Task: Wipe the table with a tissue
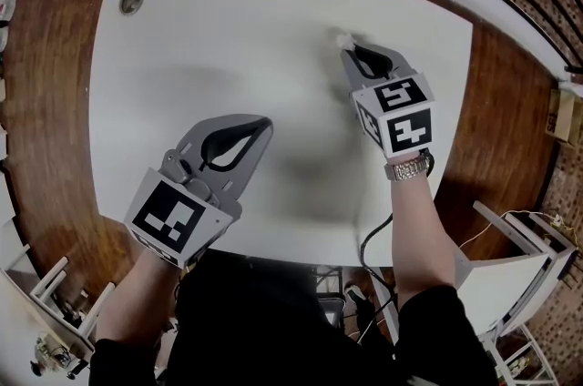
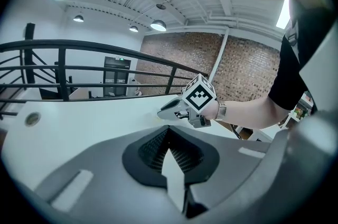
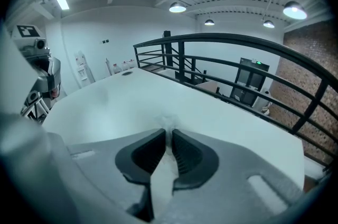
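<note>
Status: mid-wipe, as far as I can judge.

- Right tool (image 1: 350, 45): jaws pressed together, pinching a small white crumpled tissue (image 1: 342, 37). In the right gripper view the wad pokes out just past the tips, with more of it caught between the ribbed pads.
- Tissue location: far right part of the white rounded-corner worktop (image 1: 228, 29), well inside the far edge. It looks to be touching the surface, with the tool pitched down onto it. Contact pressure: can't tell.
- Left tool (image 1: 262, 126): jaws closed on nothing. The left gripper view shows only bare worktop through the slit between the pads. It hangs over the near-centre of the worktop, well apart from the tissue, and I judge it idle.
- Surface: uniformly white and matte, no visible spill, streak or crumb in any view. So nothing shows which zones are already wiped.
- Only other feature: a round metal grommet (image 1: 131, 0) at the far left corner, well apart from both tools.

Judgement on what's left: with one small wad at the far right, the left half and near strip likely need passes, if full coverage is the goal. Grip is done, wiping is in hand, disposal of the tissue not started.

Risk: the wad is small, so the tool tips could scrape the worktop.
</note>
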Demonstrator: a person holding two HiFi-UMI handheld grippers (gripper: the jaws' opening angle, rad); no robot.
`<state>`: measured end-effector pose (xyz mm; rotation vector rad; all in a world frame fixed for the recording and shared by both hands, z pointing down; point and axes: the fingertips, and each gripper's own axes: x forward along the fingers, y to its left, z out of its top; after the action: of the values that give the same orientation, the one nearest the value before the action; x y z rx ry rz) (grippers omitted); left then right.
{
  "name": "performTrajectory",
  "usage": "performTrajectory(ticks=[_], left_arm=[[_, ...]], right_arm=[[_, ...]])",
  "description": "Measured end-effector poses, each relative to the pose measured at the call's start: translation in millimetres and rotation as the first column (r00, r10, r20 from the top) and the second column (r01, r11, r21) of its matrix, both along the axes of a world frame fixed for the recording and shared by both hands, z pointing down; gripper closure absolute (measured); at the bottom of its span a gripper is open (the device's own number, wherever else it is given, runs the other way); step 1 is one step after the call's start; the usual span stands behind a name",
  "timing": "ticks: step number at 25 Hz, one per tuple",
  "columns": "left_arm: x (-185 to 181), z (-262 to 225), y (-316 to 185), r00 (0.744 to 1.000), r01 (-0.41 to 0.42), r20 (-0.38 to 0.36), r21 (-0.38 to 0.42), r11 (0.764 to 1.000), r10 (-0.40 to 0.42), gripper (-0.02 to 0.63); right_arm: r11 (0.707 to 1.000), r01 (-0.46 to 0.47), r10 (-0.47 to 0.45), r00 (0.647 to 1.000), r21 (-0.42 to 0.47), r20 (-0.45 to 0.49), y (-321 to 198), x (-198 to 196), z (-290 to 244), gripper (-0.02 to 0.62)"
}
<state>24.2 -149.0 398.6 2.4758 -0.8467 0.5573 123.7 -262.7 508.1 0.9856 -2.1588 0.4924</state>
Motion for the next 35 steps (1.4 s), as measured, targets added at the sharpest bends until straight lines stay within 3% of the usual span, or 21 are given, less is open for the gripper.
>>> performTrajectory(ticks=[18, 35], left_arm=[[3.0, -29.0, 22.8, 1.0, -0.021, -0.017, 0.045, 0.999, 0.022, 0.594], [0.8, -86.2, 62.5, 0.999, -0.038, -0.031, 0.14, 0.989, 0.043, 0.594]], right_arm=[[0.996, -0.068, 0.067, 0.997, 0.05, 0.024, 53.8, 3.1, -54.5, 0.565], [0.967, -0.161, 0.155, 0.987, 0.199, 0.045, 127.8, -1.3, -154.4, 0.563]])
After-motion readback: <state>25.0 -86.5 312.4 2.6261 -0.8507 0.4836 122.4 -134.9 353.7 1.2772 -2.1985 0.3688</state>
